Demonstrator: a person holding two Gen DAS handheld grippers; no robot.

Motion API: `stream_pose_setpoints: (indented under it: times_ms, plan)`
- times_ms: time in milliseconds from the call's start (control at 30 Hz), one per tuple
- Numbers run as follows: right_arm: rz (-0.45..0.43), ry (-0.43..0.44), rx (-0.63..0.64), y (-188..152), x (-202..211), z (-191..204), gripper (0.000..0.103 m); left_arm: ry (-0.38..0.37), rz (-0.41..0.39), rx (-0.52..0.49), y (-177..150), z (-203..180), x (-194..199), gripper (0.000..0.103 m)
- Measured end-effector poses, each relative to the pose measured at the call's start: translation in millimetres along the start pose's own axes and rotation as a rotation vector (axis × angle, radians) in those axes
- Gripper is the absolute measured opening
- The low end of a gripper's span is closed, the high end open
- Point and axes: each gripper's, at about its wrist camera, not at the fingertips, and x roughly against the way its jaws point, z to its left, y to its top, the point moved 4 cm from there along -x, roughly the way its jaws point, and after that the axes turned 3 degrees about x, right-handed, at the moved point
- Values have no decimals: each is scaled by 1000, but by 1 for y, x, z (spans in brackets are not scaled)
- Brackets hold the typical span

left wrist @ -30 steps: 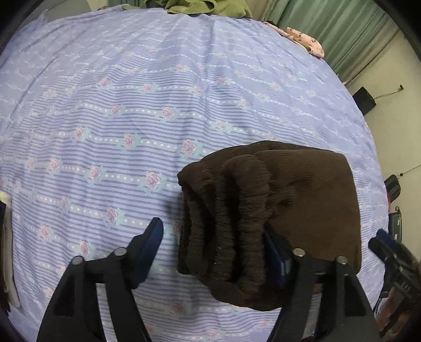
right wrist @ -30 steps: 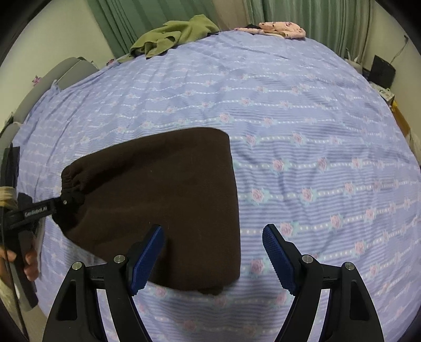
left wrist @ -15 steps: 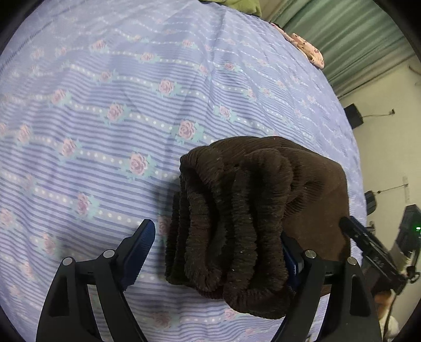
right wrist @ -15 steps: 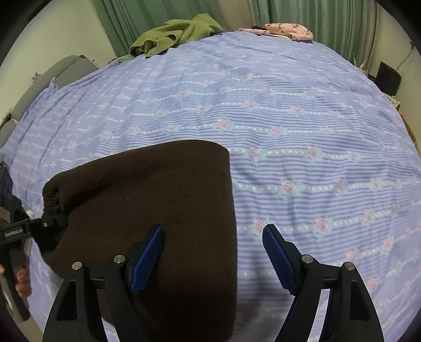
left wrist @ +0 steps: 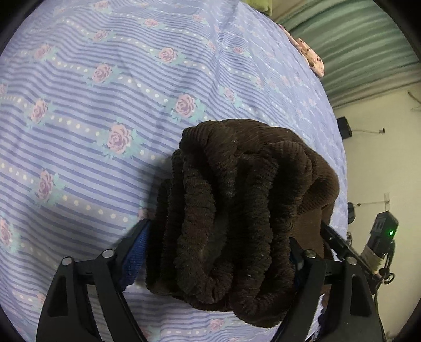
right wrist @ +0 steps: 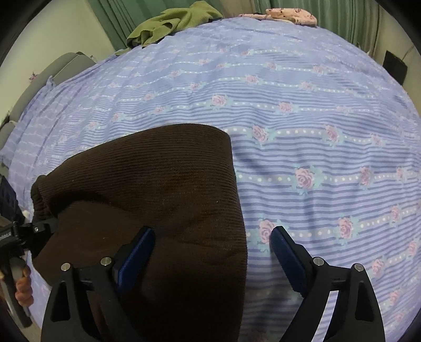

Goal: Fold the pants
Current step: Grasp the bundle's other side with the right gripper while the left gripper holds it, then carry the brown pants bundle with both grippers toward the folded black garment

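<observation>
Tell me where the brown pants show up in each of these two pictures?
Left wrist view: brown pants fill the lower centre, bunched waistband between the jaws.
Right wrist view: brown pants lie lower left, their right edge between the jaws.
Shared landmark: the pink cloth at the bed's far edge.

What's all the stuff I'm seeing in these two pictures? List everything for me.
Pants: one, dark brown, folded on the bed.
Bedsheet: one, lilac, striped with pink roses.
Green garment: one, crumpled at the far edge.
Pink cloth: one, floral, far edge.
Curtains: green, behind the bed.
Left claw: black, blue pads, closing around the bunched waistband.
Right claw: black, blue pads, opening, straddling the pants' edge.
Hand: one, on the left claw's handle.
</observation>
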Motion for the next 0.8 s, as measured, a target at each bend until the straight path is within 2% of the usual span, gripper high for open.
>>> stream_pose_setpoints:
  times_ms: [67, 167, 233, 300, 400, 600, 800]
  plan:
    - [6, 24, -18, 1, -4, -1, 89, 3, -9, 22, -1, -2, 1, 65]
    - [22, 116, -47, 1, -6, 1, 65, 41, -24, 3, -3, -8, 5, 58]
    - [25, 120, -46, 1, -4, 4, 58, 70, -33, -7, -3, -14, 10, 53]
    - [18, 123, -37, 2, 5, 8, 43, 110, -52, -41, -2, -26, 18, 50]
    - [1, 126, -48, 5, 24, 9, 34, 117, -80, -62, -5, -38, 30, 46]
    - [-86, 107, -31, 3, 90, 18, 32, 51, -118, -64, -23, -59, 72, 45]
    - [-176, 77, 35, -11, 181, 44, 32, 16, -189, -100, -61, -87, 153, 45]
